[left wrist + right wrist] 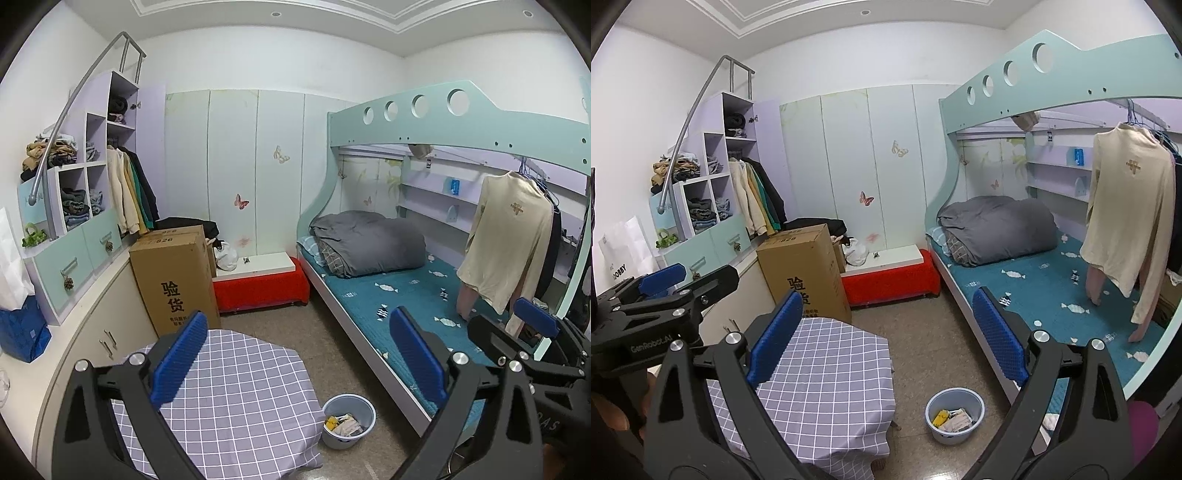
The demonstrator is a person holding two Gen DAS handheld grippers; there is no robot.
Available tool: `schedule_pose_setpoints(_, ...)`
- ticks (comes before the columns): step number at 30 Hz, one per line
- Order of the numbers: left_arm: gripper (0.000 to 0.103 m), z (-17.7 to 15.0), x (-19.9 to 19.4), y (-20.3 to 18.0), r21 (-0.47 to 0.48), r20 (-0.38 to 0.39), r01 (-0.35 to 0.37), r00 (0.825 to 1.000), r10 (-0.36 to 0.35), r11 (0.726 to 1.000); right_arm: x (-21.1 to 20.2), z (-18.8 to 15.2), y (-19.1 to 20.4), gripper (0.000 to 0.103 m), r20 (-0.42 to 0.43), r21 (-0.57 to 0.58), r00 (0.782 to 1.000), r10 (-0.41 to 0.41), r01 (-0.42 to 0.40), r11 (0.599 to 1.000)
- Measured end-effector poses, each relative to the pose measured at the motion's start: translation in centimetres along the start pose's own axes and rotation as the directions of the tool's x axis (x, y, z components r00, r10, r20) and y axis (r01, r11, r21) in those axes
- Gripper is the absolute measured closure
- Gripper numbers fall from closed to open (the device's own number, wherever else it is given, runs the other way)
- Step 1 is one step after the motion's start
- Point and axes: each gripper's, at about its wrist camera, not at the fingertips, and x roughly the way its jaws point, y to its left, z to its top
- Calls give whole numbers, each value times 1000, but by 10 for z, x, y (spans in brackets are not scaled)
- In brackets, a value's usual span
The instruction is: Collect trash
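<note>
Low centre of the frame, a bin (348, 421) stands on the floor with trash (342, 424) in it, between a covered table (236, 398) at left and a bunk bed (399, 295) at right. A carton (175, 280) stands behind the table.

Two hand-held grippers, alike in build. Left hand-held gripper (299, 363): black skeletal arms with triangular cut-outs, round silver screws at the pivots, blue ribbed pads (180, 363) on the fingers. Right hand-held gripper (886, 341): same black frame, same silver screws, same textured blue pads (775, 338). White lettering "GenRobot.AI" printed along the black body of the left one, seen from the right wrist view.
</note>
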Motion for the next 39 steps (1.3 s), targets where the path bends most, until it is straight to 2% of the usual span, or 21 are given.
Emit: schedule_pose_setpoints(39,6,0,11,-6,14,-18,18,1000,-18,1000,4,2,-8,10,-14,5,1000,-14,14,1000)
